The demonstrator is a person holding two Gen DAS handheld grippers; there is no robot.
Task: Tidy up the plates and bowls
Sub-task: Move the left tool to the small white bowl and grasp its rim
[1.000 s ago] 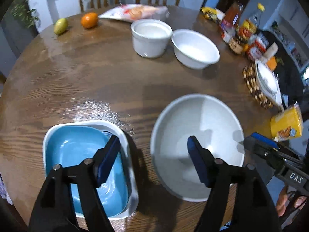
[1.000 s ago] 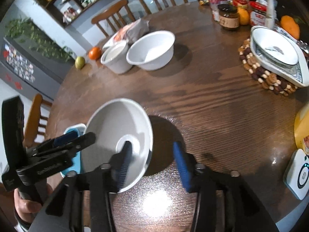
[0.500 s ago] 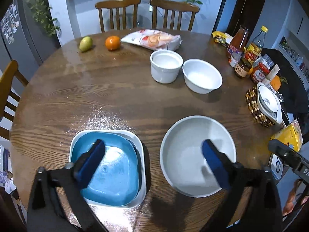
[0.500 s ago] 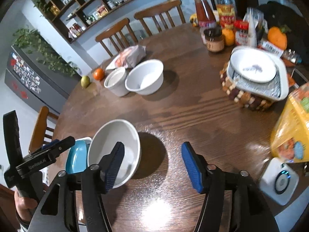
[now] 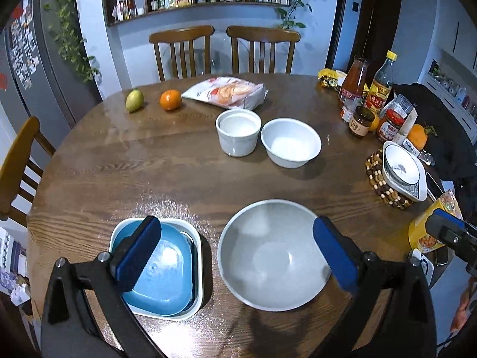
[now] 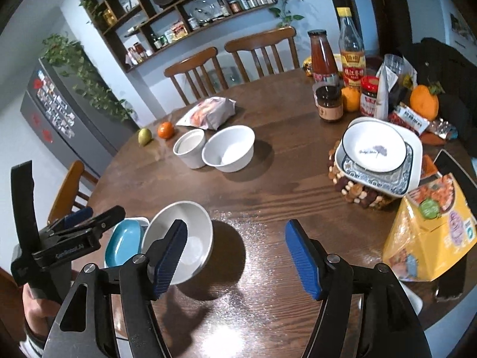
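Both grippers are sitting higher above the table (image 5: 119,161) than 1 second ago — left gripper (image 5: 235,249) and right gripper (image 6: 235,256) are gaping wide, empty, over the grey bowl (image 5: 272,256).

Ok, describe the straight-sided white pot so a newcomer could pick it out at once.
On the round wooden table, look past the middle toward the two chairs. There two white vessels stand side by side; the straight-sided white ceramic pot is the left one. Unlike the flared white bowl beside it, its walls rise vertically.
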